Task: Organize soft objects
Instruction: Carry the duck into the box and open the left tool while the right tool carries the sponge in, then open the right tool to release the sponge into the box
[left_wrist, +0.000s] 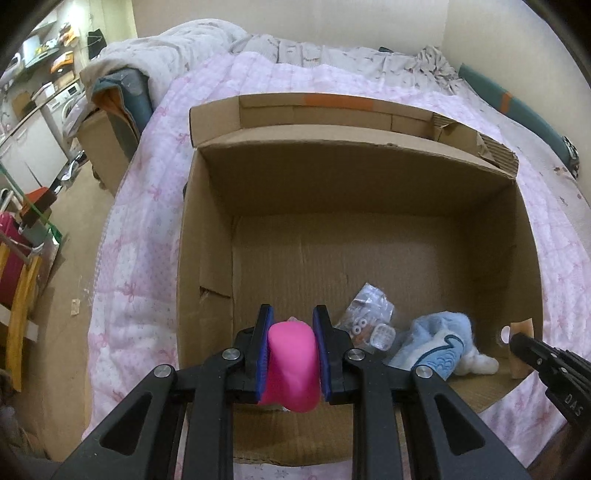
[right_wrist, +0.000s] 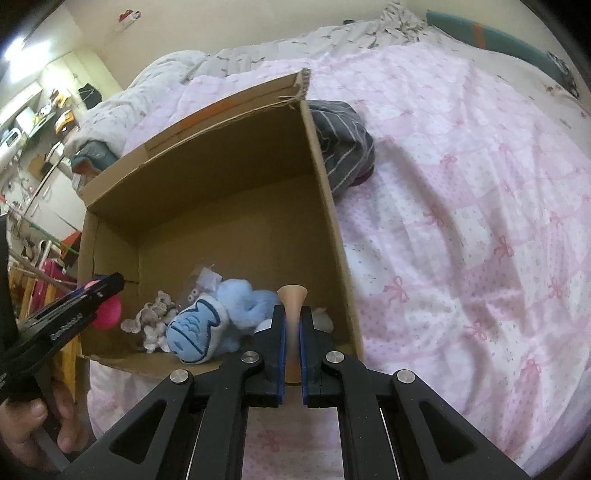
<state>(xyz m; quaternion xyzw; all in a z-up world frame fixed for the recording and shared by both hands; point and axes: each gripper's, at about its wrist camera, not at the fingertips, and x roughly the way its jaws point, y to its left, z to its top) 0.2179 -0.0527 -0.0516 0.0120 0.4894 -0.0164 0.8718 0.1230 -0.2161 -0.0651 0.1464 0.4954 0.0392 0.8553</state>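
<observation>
Left claw (left_wrist: 291, 332) gripped a pink toy (left_wrist: 293, 365) over the box's (left_wrist: 207, 229) near edge, long axis along the fingers. Right claw (right_wrist: 291, 332) clamped a thin peach piece (right_wrist: 292, 295), flared end pointing away. Blue plush (right_wrist: 221, 314) lay inside the box on the bed (right_wrist: 461, 221). Only the right view showed a striped grey cloth (right_wrist: 347, 147) behind the box; only the left showed clear packets (left_wrist: 369, 314).

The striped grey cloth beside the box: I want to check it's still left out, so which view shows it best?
The right wrist view. The striped grey cloth lies on the pink quilt, against the outside of the cardboard box. The left wrist view shows none of it.
</observation>
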